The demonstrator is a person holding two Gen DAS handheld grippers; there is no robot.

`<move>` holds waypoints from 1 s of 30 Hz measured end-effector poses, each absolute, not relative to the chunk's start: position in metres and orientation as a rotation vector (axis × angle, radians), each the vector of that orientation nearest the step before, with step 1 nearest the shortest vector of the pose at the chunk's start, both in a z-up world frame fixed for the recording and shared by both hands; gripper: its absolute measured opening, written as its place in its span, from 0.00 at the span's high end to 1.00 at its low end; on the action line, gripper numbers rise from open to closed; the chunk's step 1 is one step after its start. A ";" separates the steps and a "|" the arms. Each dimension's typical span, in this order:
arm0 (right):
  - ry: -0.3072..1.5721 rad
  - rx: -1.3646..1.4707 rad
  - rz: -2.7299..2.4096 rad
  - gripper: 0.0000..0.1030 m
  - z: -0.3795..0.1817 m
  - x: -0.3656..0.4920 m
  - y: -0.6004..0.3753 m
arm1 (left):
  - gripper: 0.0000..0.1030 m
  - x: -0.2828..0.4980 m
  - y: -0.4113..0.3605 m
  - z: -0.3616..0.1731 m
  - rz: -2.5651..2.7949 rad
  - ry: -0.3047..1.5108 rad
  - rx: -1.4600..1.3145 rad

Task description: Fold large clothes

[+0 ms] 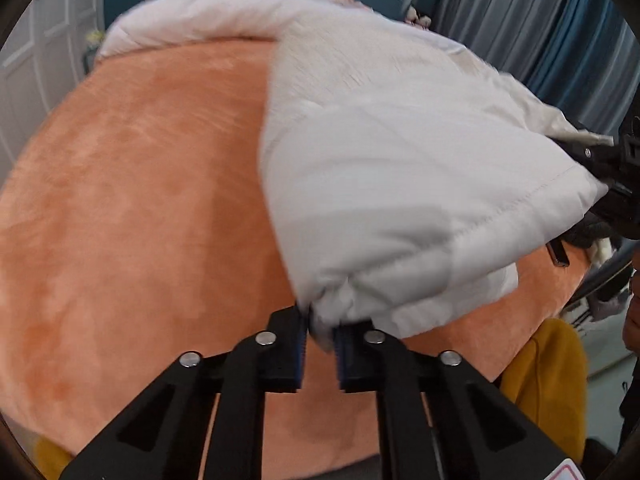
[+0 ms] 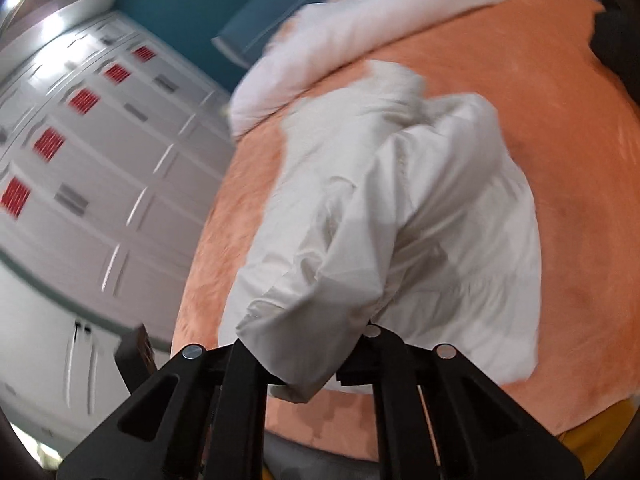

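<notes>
A large white padded garment hangs lifted above an orange plush bed cover. My left gripper is shut on a bunched corner of it at the bottom of the left wrist view. My right gripper shows at that view's right edge, clamped on the garment's other end. In the right wrist view the garment drapes over my right gripper, which is shut on its fabric; the fingertips are hidden by cloth.
A white fluffy blanket lies along the far side of the bed. White cabinets with red marks stand beside the bed. Blue curtains hang behind. A yellow cloth hangs at the bed's near edge.
</notes>
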State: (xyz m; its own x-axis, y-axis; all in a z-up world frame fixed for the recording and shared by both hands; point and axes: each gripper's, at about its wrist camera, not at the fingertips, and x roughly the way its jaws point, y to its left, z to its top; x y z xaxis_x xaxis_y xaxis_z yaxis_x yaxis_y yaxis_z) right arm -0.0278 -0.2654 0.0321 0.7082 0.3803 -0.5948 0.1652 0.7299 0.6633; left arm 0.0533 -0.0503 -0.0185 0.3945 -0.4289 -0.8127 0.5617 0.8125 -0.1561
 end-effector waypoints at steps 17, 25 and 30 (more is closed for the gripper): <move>0.865 0.888 0.066 0.95 -0.028 -0.139 -0.259 | 0.80 -0.062 0.013 0.044 -0.841 0.967 0.216; 1.000 0.869 0.024 0.91 -0.099 -0.123 -0.247 | 0.61 0.012 -0.043 0.060 -0.648 0.852 0.189; 0.955 0.919 0.073 0.71 -0.069 -0.138 -0.265 | 0.38 0.075 -0.106 0.029 -0.535 0.912 0.219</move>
State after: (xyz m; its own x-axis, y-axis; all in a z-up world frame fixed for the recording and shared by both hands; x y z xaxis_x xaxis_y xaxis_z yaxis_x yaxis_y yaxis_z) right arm -0.1377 -0.2655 -0.0691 0.6051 0.4311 -0.6694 0.3247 0.6340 0.7019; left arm 0.0753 -0.1064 0.0292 0.4936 -0.3465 -0.7977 0.5272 0.8487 -0.0425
